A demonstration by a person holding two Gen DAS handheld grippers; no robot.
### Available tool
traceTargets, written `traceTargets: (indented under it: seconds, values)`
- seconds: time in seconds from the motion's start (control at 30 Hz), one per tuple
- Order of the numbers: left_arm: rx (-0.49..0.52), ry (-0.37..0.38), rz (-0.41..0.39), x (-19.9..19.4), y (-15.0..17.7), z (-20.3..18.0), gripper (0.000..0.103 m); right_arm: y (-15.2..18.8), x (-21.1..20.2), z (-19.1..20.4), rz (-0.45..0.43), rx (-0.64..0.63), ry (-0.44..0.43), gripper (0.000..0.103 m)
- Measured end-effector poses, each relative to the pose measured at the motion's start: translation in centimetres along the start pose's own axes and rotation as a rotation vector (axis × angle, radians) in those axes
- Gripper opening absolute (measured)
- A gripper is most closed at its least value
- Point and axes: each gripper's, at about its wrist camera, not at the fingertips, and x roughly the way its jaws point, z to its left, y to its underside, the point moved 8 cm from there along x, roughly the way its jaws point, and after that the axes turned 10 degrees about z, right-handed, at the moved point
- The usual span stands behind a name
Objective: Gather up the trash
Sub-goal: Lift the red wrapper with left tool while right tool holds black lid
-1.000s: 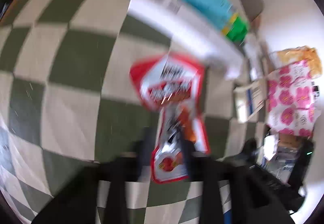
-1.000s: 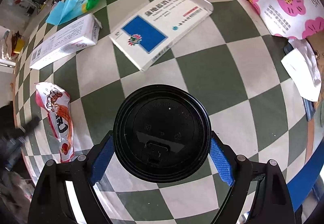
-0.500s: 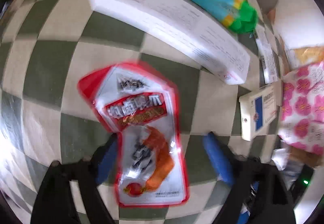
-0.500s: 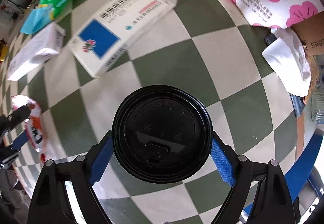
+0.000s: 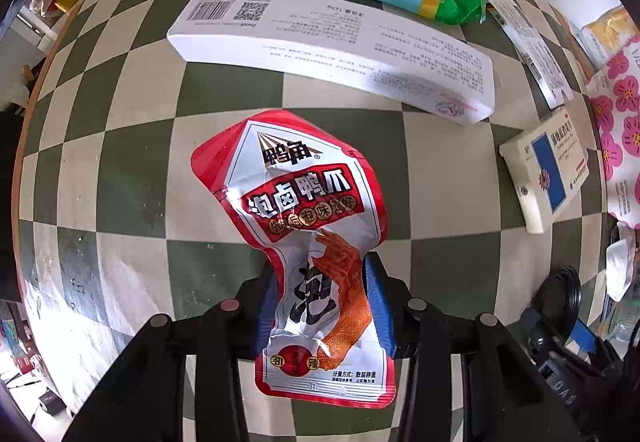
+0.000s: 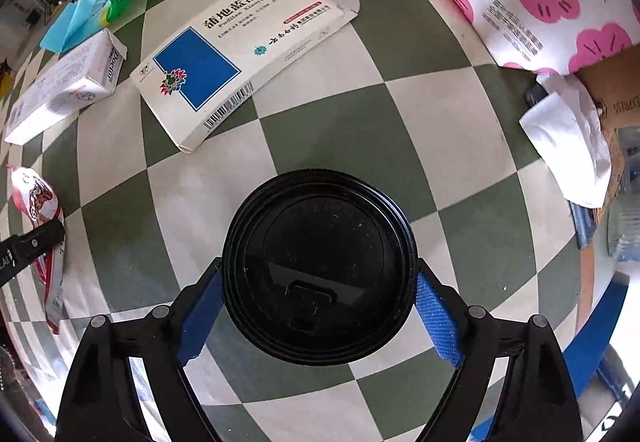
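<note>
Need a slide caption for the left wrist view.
Left tongs closing on a crinkled red-and-white snack pouch lying on the green-and-cream checkered tabletop.

The white carton [image 6: 60,90] reads "Doctor"; cardboard box [image 6: 616,90] reads "EXPRESS".

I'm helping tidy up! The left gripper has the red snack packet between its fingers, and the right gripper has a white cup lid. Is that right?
Nearly. The lid between the right gripper's blue pads is black, not white; the right wrist view shows it. The left gripper does have the red snack packet between its fingers, with its jaws closing on it.

Glossy crinkled snack wrapper [image 5: 316,242] (plastic film)
</note>
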Motion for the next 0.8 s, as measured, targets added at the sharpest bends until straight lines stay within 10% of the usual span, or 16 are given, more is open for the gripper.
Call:
traceTargets:
  seconds: [0.43,0.8]
  values:
    - [0.041,0.118,-0.11,-6.5,6.2,4.1,0.037,2.5,-3.2,0.2,-0.032,-0.041,-0.094,0.089]
    - [-0.001,0.142,-0.22,-9.8,15.8,8.5,0.037,13.7,-7.7,4.9,-0.101,-0.175,-0.159,0.089]
